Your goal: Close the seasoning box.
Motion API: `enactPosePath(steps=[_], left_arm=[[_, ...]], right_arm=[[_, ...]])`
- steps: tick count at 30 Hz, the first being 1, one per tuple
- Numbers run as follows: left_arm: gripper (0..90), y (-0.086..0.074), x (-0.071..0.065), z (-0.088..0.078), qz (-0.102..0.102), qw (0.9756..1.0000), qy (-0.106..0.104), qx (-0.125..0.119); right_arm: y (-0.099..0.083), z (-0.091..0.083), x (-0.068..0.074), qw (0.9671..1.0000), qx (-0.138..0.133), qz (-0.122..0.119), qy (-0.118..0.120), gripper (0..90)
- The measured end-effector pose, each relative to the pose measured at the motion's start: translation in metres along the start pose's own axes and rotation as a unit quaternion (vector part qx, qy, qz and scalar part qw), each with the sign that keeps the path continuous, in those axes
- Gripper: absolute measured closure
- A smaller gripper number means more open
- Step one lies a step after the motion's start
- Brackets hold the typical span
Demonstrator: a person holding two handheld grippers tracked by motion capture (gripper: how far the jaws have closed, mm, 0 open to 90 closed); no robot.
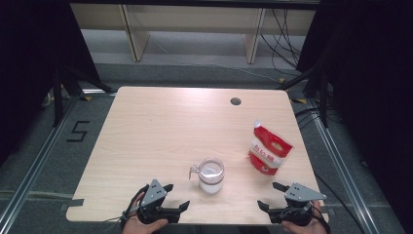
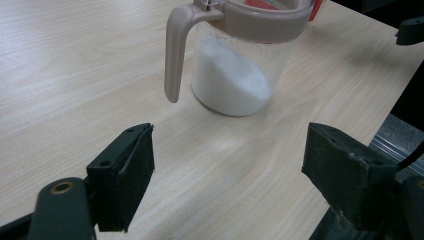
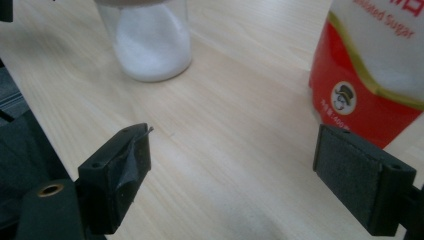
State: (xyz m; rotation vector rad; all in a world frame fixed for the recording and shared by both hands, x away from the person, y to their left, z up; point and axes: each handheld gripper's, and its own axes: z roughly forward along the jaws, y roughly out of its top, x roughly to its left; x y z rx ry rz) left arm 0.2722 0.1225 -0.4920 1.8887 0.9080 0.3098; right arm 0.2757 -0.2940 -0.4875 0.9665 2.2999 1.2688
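Left gripper [image 1: 174, 196]: fingers [image 2: 122, 175] spread wide, nothing between them, only bare wood of the bench [image 1: 160, 131] in the gap. The gripper rests low at the near edge of the bench, held in the person's left hand [image 1: 141, 225], fingers directed toward the jug. No contact with any object.

Right gripper [image 1: 272, 195]: fingers [image 3: 117, 170] likewise wide apart and empty, bench surface visible between them. It sits at the near right edge, held in the right hand [image 1: 302, 226], well apart from the left gripper.

Clear jug [image 1: 211, 176]: upright on the bench, near the front edge, between the two grippers and just beyond them. It stands closer to the left gripper. Pale rim and pale curved handle [image 2: 175, 50]; the handle turns toward the left side of the bench. White granules lie heaped in the bottom, the heap sloping higher on one side.

Red and white sugar pouch [image 1: 269, 147]: standing upright to the right of the jug, apart from it, ahead of the right gripper. In the right gripper view the pouch rises just beyond the right finger, printed lettering and a small round emblem facing the camera.

Round cable hole [image 1: 235, 101]: far side of the bench.
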Motion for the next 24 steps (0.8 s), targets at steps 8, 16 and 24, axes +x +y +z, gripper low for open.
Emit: enactPosePath(steps=[8, 16, 24], left_arm=[[19.5, -0.0004, 0.0027, -0.0037, -0.002, 1.0, 0.004, 0.004], [19.5, -0.0005, 0.0046, -0.0033, 0.011, 0.9999, 0.001, 0.007], [19.4, -0.0013, 0.0042, -0.0018, -0.003, 1.0, 0.003, 0.004]], right_arm=[[-0.0024, 0.0021, 0.0021, 1.0, 0.006, -0.002, 0.007, 16.0], [-0.0025, 0.0019, 0.0033, 0.9999, 0.016, 0.005, 0.003, 16.0], [-0.0026, 0.0019, 0.0026, 0.9999, 0.014, 0.007, 0.003, 16.0]])
